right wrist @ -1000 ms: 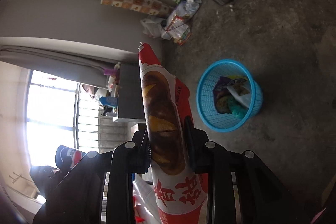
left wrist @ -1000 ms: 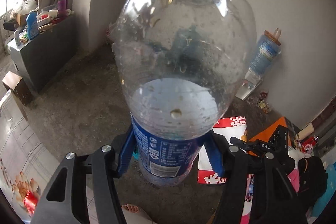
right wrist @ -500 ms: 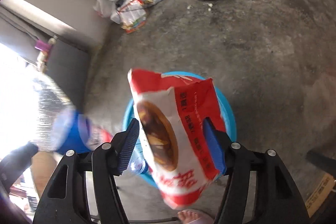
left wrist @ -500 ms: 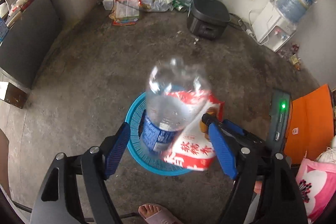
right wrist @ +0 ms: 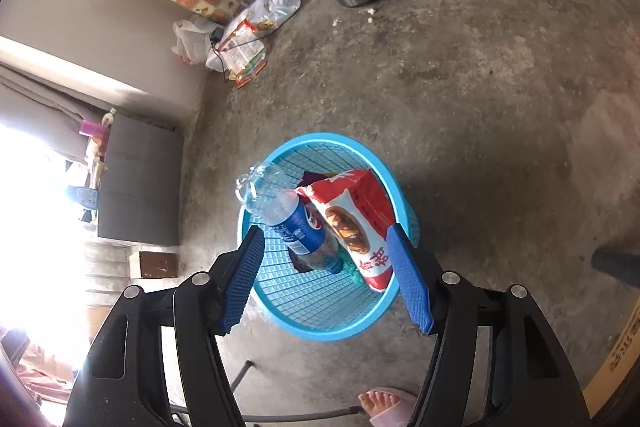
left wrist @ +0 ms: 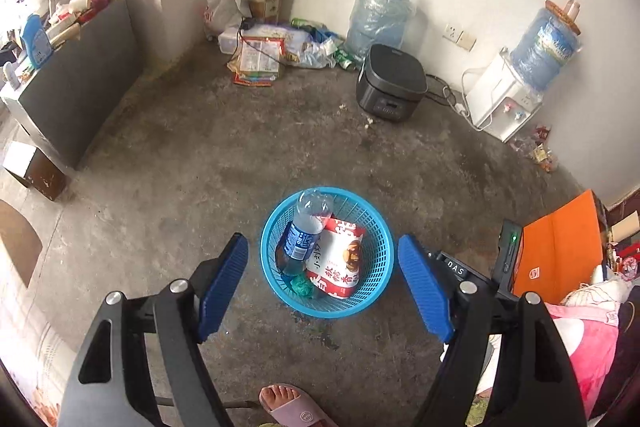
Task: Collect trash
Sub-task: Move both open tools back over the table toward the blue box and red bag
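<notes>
On the grey concrete floor point(left wrist: 168, 155), my round blue plastic basket point(left wrist: 382, 247) holds the clear plastic bottle point(left wrist: 302, 237) and red snack bag point(left wrist: 336, 259). My left gripper point(left wrist: 322, 281) and right gripper point(right wrist: 326, 277), just opened wide, hold nothing. I think I need more trash next.

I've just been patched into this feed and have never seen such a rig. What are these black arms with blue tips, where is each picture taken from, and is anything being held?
No robot here: a person holds a two-finger gripper in each hand, with a fisheye camera on each looking along the fingers. One picture is from the left gripper, the other from the right gripper. The blue parts are the finger pads. Both grippers are open and hold nothing; their jaws have just been opening. Below, on the concrete floor, stands a blue basket holding a plastic bottle and a red-and-white snack bag.
</notes>
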A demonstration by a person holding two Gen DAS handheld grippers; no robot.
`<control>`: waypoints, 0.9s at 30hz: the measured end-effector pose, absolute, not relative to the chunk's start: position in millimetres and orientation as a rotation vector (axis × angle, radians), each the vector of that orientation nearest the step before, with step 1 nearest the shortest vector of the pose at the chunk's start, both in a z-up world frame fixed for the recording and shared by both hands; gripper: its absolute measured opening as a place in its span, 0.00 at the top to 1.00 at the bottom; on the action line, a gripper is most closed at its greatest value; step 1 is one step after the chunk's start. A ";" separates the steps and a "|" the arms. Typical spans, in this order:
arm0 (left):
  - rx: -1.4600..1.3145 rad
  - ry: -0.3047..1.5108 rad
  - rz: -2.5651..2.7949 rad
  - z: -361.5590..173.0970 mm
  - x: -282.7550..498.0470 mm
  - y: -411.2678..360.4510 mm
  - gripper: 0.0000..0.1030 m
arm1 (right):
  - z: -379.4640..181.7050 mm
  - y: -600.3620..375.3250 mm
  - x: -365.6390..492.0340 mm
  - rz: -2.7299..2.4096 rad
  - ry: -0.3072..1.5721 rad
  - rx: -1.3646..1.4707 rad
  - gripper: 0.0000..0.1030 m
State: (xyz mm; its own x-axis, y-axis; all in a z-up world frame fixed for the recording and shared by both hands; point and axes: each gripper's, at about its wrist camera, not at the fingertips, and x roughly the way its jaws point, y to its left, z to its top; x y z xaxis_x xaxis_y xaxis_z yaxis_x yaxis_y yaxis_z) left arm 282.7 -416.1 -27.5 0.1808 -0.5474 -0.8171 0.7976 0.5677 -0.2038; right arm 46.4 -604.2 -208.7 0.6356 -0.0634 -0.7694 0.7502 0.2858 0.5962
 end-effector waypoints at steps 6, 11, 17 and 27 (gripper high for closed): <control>0.127 0.903 -0.935 34.3 267.2 -292.1 0.20 | -159.2 -571.1 34.8 -0.493 0.676 1.085 0.41; 0.031 0.799 -0.694 62.4 252.9 -149.9 0.17 | -114.7 -530.5 49.9 -0.308 0.700 0.955 0.41; -0.084 0.777 -0.417 53.4 212.6 -7.9 0.14 | -73.7 -464.5 84.6 -0.027 0.756 0.801 0.41; -0.180 0.958 -0.451 -40.7 177.8 12.9 0.12 | -50.5 -336.5 138.2 0.318 0.904 0.626 0.41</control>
